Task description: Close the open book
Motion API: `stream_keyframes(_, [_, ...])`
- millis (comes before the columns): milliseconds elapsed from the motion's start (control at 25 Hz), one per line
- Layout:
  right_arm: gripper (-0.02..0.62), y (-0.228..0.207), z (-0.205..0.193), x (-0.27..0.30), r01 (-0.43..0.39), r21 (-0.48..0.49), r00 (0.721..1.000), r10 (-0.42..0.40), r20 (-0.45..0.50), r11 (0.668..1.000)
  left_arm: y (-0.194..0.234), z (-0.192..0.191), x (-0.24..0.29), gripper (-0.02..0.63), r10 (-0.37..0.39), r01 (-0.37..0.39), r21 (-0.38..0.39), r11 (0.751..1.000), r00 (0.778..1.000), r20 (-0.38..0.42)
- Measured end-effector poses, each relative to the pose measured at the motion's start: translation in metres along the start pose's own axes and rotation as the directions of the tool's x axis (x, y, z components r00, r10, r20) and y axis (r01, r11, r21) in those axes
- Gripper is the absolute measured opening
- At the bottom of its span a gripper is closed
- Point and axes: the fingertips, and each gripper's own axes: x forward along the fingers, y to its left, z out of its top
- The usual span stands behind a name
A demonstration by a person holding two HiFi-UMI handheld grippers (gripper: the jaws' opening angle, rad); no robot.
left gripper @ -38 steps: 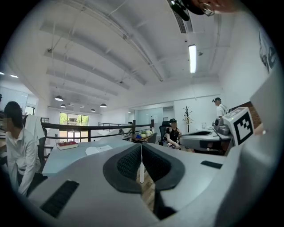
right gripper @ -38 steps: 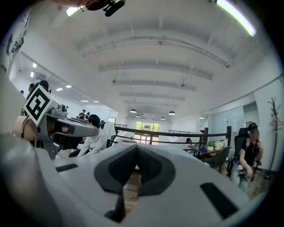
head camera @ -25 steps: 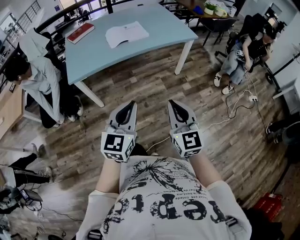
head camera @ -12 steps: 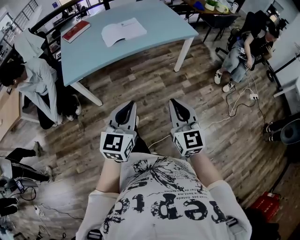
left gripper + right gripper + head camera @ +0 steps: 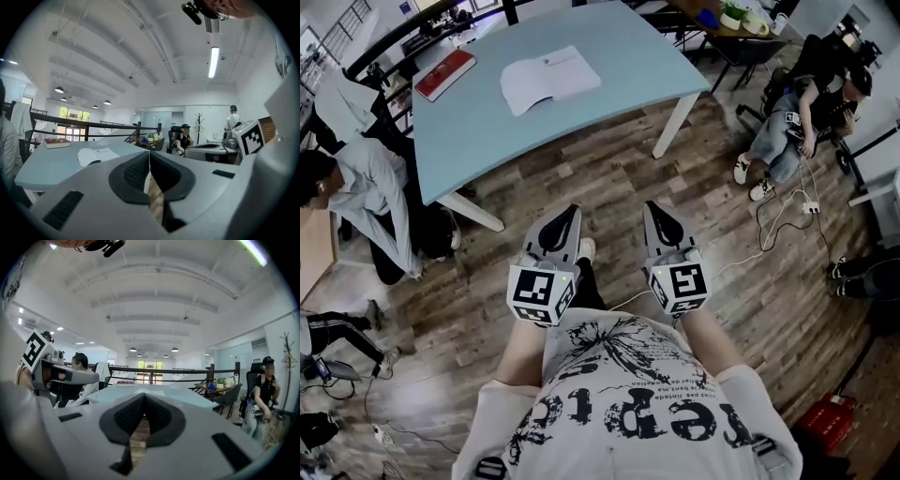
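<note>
The open book (image 5: pixel 548 77) lies flat, white pages up, on the far half of the pale blue table (image 5: pixel 609 47). The left gripper view shows the book (image 5: pixel 96 154) ahead to the left; in the right gripper view the book (image 5: pixel 147 391) sits just above the jaw tips. My left gripper (image 5: pixel 570 214) and right gripper (image 5: pixel 656 208) are held side by side over the wooden floor, short of the table's near edge and pointing at it. Both are shut with nothing between the jaws.
A closed red book (image 5: pixel 443 74) lies at the table's far left corner. One person sits at the left (image 5: pixel 356 178), another on a chair at the right (image 5: pixel 797 112). Cables (image 5: pixel 778 216) trail over the floor, and a red box (image 5: pixel 830 412) stands at the lower right.
The table and the open book have come a little nearer as I walked forward. Both grippers kept their place in front of my body and stayed shut.
</note>
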Motion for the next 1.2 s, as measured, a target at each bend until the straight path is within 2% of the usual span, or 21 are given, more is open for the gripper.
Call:
stream_keyframes(360, [0.011, -0.037, 0.02, 0.184, 0.011, -0.02, 1.0, -0.012, -0.027, 1.0, 0.147, 0.029, 0.128, 0.02, 0.007, -0.008, -0.028, 1.0, 1.0, -0.017])
stream_keyframes(600, [0.011, -0.053, 0.03, 0.277, 0.003, -0.028, 0.999, -0.005, -0.055, 1.0, 0.22, 0.049, 0.185, 0.02, 0.018, -0.019, -0.033, 0.999, 0.999, -0.026])
stream_keyframes(920, [0.011, -0.067, 0.034, 0.357, -0.063, -0.023, 0.997, 0.062, -0.051, 0.998, 0.274, 0.043, 0.228, 0.021, 0.083, -0.087, -0.055, 0.995, 0.995, -0.059])
stream_keyframes(1200, [0.011, -0.089, 0.034, 0.428, -0.191, -0.009, 0.981, 0.191, -0.046, 0.982, 0.305, 0.037, 0.27, 0.021, 0.214, -0.221, -0.098, 0.97, 0.974, -0.077])
